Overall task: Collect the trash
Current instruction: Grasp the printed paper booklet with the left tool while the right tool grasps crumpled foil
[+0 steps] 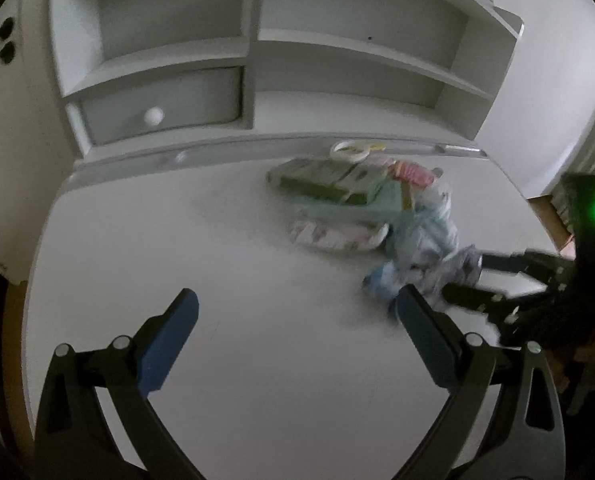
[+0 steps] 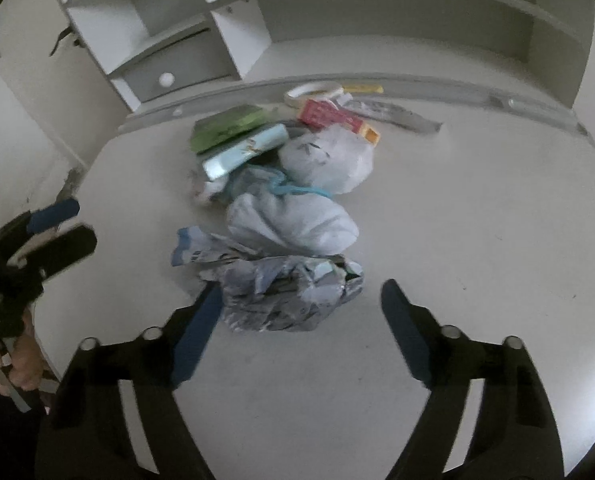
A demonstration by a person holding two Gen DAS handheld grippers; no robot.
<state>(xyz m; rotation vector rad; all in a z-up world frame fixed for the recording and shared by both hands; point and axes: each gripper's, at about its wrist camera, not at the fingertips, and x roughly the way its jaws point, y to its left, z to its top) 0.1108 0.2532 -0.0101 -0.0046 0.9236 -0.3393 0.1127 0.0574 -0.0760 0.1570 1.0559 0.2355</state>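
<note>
A pile of trash lies on the white desk [image 2: 477, 220]. It holds a green box [image 2: 227, 128], a light blue packet [image 2: 245, 152], a red-pink box [image 2: 329, 116], a tape roll [image 2: 313, 90], pale plastic bags [image 2: 293, 220] and a crumpled grey-blue wrapper [image 2: 289, 292]. My right gripper [image 2: 301, 294] is open with the crumpled wrapper between its fingers; the left finger touches it and the right one stands apart. In the left wrist view, the right gripper [image 1: 463, 276] reaches the wrapper [image 1: 413, 276] from the right. My left gripper [image 1: 297, 304] is open over bare desk, left of the pile [image 1: 357, 200].
A white shelf unit [image 1: 257, 60] with open compartments and a knobbed drawer [image 1: 153, 116] stands at the back of the desk. A wall is on the left. A hand [image 2: 13, 364] holds the left gripper [image 2: 67, 226] at the desk's left edge.
</note>
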